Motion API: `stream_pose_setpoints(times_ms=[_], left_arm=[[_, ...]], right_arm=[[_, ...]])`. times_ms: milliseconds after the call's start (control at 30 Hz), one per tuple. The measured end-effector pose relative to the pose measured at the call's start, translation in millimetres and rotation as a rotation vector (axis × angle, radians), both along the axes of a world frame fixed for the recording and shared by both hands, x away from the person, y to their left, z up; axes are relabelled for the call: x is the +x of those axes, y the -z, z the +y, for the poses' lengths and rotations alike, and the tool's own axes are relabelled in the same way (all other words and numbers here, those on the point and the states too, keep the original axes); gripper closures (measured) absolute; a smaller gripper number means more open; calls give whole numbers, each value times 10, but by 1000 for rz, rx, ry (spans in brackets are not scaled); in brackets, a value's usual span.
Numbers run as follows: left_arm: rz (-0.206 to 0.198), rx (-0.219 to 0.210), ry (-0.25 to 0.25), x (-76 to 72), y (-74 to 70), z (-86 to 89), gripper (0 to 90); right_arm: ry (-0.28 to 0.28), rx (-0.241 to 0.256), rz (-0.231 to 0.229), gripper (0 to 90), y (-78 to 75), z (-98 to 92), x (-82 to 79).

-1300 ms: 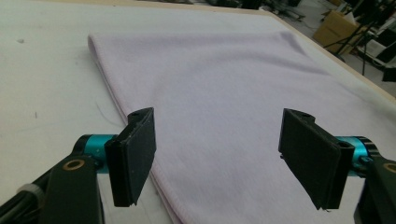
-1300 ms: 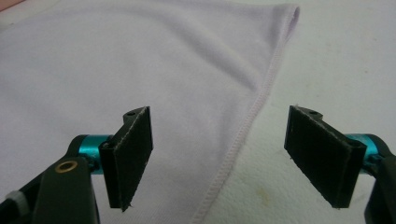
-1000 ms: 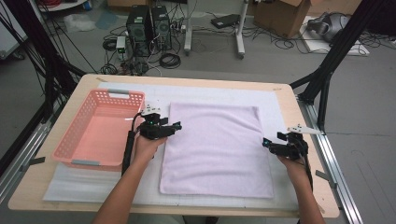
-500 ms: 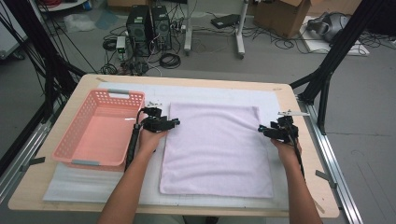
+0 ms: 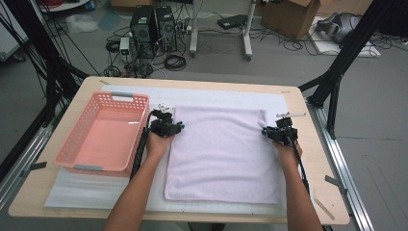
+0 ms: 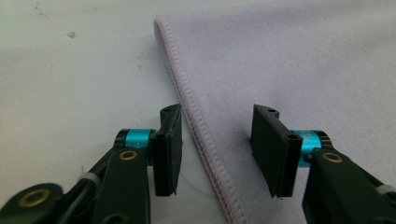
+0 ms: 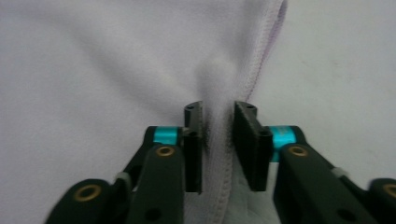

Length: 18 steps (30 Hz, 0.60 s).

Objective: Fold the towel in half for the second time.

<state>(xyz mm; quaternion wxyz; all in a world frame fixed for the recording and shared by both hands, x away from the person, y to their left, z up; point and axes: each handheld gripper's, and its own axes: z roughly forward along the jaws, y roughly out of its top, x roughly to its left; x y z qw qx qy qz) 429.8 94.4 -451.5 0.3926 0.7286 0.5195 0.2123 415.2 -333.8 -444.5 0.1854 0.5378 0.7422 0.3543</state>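
towel (image 5: 223, 154): lilac, spread flat on the white mat (image 5: 96, 190) mid-table, long axis running near to far, right of the pink basket (image 5: 103, 132).
left gripper (image 6: 217, 149): jaws parted, astride the towel's left hem close to its far left corner (one jaw on the mat, one over cloth); nothing pinched yet.
right gripper (image 7: 217, 147): clenched on a raised fold of the right hem, near the far right corner.
key relation: each far corner lies just ahead of its own hand; the left must close before any lift, I judge.

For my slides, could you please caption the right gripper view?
Right gripper pinching the lilac towel's stitched edge into a raised fold.
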Motion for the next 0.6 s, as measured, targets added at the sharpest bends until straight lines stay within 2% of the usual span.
stream_pose_setpoints(times_ms=[100, 167, 200, 233, 467, 600], left_arm=[[0, -19, 16, -1, 2, 16, 674], [2, -28, 39, -8, 3, -9, 802], [0, -17, 45, -10, 0, -18, 818], [3, -27, 47, -8, 2, -14, 827], [49, -152, 29, 25, 7, 89, 849], [11, -206, 6, 8, -76, 118, 852]], right_arm=[[-3, 20, 3, 818, 6, 0, -2], [-2, 29, 8, 825, 5, -4, -2], [-2, 29, 8, 826, 4, -4, -2], [-2, 29, 9, 828, 3, -1, -4], [-6, 18, -4, 846, -9, -6, -7], [9, 28, -36, 851, -55, -22, -24]])
